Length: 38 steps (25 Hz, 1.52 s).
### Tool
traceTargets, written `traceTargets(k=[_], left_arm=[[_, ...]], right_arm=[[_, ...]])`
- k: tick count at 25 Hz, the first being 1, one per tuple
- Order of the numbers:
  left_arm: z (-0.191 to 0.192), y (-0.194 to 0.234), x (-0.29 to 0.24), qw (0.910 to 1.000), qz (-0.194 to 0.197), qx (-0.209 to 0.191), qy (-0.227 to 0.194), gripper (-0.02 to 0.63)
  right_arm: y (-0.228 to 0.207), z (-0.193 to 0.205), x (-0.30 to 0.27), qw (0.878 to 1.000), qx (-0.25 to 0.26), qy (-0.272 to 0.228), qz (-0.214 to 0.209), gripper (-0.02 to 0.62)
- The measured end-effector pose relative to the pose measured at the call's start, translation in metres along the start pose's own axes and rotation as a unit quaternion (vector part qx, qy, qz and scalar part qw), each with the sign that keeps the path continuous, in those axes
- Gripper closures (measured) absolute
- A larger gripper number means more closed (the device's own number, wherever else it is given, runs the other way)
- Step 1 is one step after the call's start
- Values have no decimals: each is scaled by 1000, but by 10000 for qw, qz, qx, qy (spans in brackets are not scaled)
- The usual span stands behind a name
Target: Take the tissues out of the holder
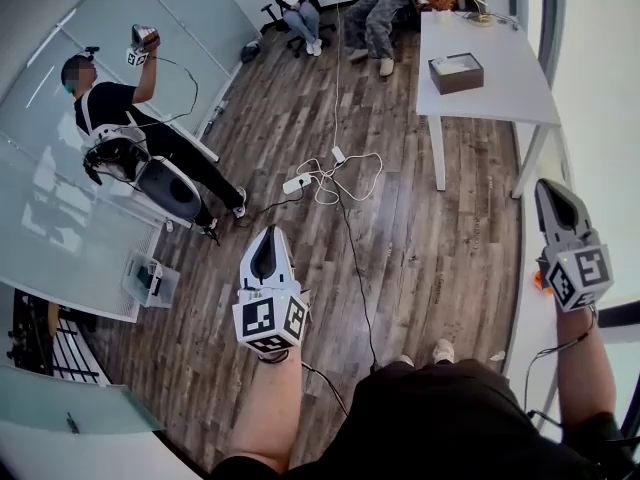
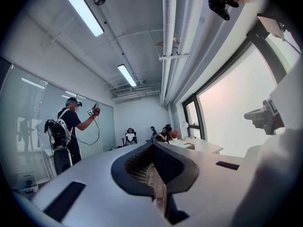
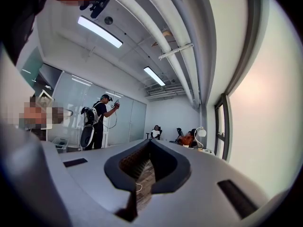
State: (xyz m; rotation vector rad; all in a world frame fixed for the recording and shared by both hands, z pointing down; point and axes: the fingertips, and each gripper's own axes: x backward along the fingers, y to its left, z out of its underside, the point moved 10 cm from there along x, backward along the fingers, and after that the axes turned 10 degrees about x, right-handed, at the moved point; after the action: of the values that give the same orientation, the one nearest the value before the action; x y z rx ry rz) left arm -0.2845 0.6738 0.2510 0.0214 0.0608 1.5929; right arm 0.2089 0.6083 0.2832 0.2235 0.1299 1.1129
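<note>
The tissue holder is a dark brown box with white tissues in its top. It stands on the white table at the far right of the room, well away from both grippers. My left gripper is held level over the wood floor, with its jaws shut and nothing between them. My right gripper is out at the right, near the window side, also level, shut and empty. Both point toward the far end of the room.
A person with a backpack rig stands at the left by the glass wall, one hand-held gripper raised. Two people sit on chairs at the far end. A power strip and white cables lie on the floor ahead. A plastic bin sits lower left.
</note>
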Motion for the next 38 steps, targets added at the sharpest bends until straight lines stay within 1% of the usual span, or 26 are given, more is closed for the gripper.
traceTargets(k=[4,8,14,19,25,32,38], left_arm=[[1,-11,-2,9999,-137,-45,11,601],[4,-15,-12,9996,-128,-146,190,601],[15,-8,-55,9998,-17,-92,164,601],[28,2,-101,9997,152,27,199,601],[27,30,-166,9992,282,103,259,601],[20,76,-249,9985,507,19,224,601],[15,114,-312,9967,790,-105,165,601]], right_arm=[[-18,11,-8,10000,-39,34,-30,591],[-28,18,-22,9997,-218,87,44,591],[-32,32,-46,9996,-174,173,115,591],[-34,39,-73,9990,-107,375,207,591],[-39,29,-130,9982,-53,478,353,591],[-29,20,-211,9973,-11,512,517,591],[-13,10,-269,9962,54,510,703,591]])
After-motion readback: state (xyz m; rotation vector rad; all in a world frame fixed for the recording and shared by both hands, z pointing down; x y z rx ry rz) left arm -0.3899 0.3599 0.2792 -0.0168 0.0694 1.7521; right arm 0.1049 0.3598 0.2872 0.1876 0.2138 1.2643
